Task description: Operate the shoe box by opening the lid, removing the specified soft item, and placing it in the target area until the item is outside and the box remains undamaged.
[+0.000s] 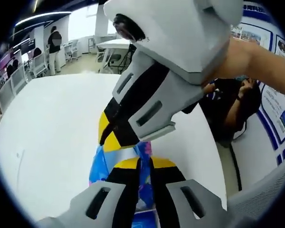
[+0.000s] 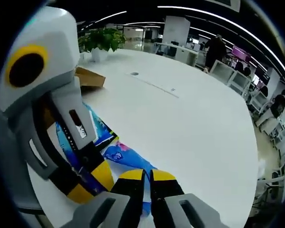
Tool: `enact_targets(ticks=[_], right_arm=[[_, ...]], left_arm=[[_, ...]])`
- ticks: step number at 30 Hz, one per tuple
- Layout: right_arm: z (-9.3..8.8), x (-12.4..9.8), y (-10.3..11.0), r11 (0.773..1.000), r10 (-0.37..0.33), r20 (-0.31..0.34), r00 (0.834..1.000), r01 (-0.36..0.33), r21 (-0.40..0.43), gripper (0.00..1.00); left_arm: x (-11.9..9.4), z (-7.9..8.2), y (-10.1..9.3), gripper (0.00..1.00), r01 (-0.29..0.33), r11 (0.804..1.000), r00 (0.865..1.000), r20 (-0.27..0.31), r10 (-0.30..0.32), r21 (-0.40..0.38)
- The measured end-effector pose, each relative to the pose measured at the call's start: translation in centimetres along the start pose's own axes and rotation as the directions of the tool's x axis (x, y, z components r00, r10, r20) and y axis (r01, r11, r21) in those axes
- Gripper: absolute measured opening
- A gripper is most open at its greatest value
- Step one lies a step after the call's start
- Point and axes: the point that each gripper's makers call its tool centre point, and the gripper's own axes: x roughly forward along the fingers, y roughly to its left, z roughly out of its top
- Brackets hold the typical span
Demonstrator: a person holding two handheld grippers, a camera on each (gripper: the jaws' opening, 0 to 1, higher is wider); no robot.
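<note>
A soft blue and pink patterned packet [image 1: 97, 167] hangs over the white table [image 1: 52, 128], held from two sides. My left gripper [image 1: 145, 165] is shut on it, and the packet shows in the narrow gap between the yellow-tipped jaws. The right gripper [image 1: 110, 134] reaches in from the upper right, closed on the packet's upper edge. In the right gripper view the packet [image 2: 124, 158] spreads out ahead of my right gripper [image 2: 147, 175], which is shut on it. There the left gripper [image 2: 87, 183] comes in from the left. A brown cardboard box [image 2: 91, 77] lies behind it, partly hidden.
A potted plant [image 2: 101, 39] stands at the table's far end past the box. A seated person [image 1: 237, 102] is close to the table edge on the right. Desks, chairs and standing people fill the room beyond the broad white tabletop [image 2: 189, 123].
</note>
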Motion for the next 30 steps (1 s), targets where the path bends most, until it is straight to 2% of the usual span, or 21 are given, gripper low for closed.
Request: enact_targets(ticks=[3,5,7,9,13,17,21,25,30], right_arm=[[0.5,-0.6,-0.3,1.000,-0.018,0.022,1.000,0.018,0.018,0.03],[1.5,-1.1,0.0,0.995,-0.014,0.077,0.997,0.007,0.095,0.04],[2.0,-1.5,0.3,0.993,-0.009,0.101,0.995,-0.003,0.118,0.05],[2.3,-1.9,0.4,0.991,-0.012,0.114,0.993,-0.004,0.135,0.05],[2.9,-2.6,0.6,0.990,-0.023,0.131,0.991,0.004,0.144,0.07],[3.5,-3.3,1.0,0.989,-0.022,0.146,0.989,0.000,0.150,0.13],[4.5,-4.5,1.6,0.989,-0.026,0.168,0.985,0.001,0.147,0.16],[5.3,-5.8,1.2,0.988,-0.066,0.184,0.981,0.038,0.150,0.23],[5.9,-7.3,1.7,0.988,-0.079,0.200,0.977,0.050,0.145,0.27]], left_arm=[[-0.5,0.5,-0.3,0.08,0.000,1.000,1.000,0.017,0.000,0.017],[-0.8,0.6,-0.4,0.09,-0.004,1.000,1.000,0.019,0.004,0.023],[-1.0,0.4,-0.7,0.10,-0.001,0.999,1.000,0.004,0.001,0.046],[-1.3,0.0,-0.9,0.11,-0.004,0.999,1.000,-0.008,0.004,0.052],[-2.3,-0.2,-1.3,0.15,-0.010,0.999,1.000,0.008,0.010,0.039],[-3.1,-0.3,-1.2,0.18,-0.014,1.000,1.000,0.010,0.014,0.019],[-4.4,0.5,-1.2,0.24,-0.026,1.000,0.998,0.057,0.026,0.009],[-6.0,0.7,-1.3,0.30,-0.043,0.999,0.995,0.086,0.042,0.012],[-8.3,1.1,-0.8,0.39,-0.070,0.997,0.987,0.143,0.075,-0.033]])
